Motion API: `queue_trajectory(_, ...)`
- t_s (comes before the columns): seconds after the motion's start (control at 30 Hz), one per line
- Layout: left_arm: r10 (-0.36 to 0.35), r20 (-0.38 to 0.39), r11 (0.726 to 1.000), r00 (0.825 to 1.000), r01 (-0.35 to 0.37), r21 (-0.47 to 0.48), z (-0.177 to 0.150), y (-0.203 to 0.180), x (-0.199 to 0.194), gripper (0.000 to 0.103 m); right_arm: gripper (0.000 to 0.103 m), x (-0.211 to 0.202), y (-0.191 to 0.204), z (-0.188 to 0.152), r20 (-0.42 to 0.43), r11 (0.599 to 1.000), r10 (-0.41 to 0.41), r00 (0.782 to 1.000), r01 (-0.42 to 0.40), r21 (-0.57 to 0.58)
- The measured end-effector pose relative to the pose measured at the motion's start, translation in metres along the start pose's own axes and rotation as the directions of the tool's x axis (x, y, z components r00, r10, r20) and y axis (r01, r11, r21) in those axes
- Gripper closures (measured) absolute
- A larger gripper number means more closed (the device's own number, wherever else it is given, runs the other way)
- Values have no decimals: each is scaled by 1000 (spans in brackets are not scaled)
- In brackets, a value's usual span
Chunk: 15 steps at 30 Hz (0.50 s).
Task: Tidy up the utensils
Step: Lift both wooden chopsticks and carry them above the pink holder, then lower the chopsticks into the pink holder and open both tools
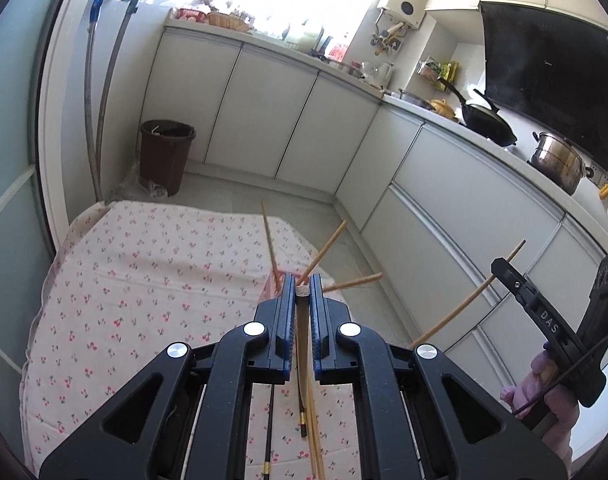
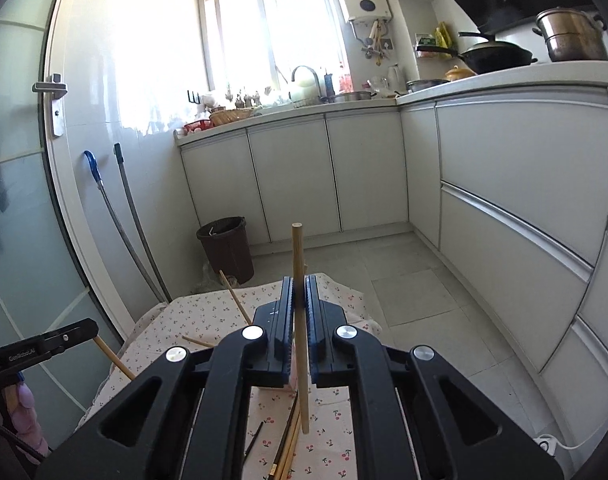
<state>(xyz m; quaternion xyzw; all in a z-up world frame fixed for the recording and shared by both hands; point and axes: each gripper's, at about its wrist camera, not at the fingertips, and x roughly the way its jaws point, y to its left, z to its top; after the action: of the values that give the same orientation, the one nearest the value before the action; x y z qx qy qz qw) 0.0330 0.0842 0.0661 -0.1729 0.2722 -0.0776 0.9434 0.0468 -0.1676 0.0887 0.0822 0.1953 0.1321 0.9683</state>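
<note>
Wooden chopstick (image 2: 300, 320) standing upright, clamped in right gripper (image 2: 300, 304).
Holding dark chopstick (image 1: 303, 320) in left gripper (image 1: 303, 292); hovering just behind pink holder (image 1: 271, 286) on tablecloth (image 1: 144, 280).

We see our right gripper (image 2: 300, 292) clamped on a pale wooden chopstick (image 2: 300, 332) that stands almost upright between the blue pads, its top end toward twelve o'clock. Below it lies the cherry-print tablecloth (image 2: 208, 312), with loose chopsticks (image 2: 286, 440) lying at six o'clock and another leaning chopstick (image 2: 235, 297) at eleven o'clock from the pads. At nine o'clock the left gripper (image 2: 92, 326) enters, its tip pinching a further chopstick (image 2: 114, 358). A brown bin (image 2: 226, 248) stands on the floor beyond the table.
</note>
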Motion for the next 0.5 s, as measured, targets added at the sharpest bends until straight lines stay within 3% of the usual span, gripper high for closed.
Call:
queue_trajectory(0.2,-17,85,1000,996,15,26,49,-22,-6,97,97,-9,8,41,79,997,65,995,-68,41)
queue_trajectory(0.33,10,158,998,987,-19,55,80,-36,2,97,97,-4,8,59,122,994,75,990,-83,67)
queue_trajectory(0.5,67,179,992,982,-84,91,108,-41,37,97,97,17,4,75,147,992,70,987,-85,96)
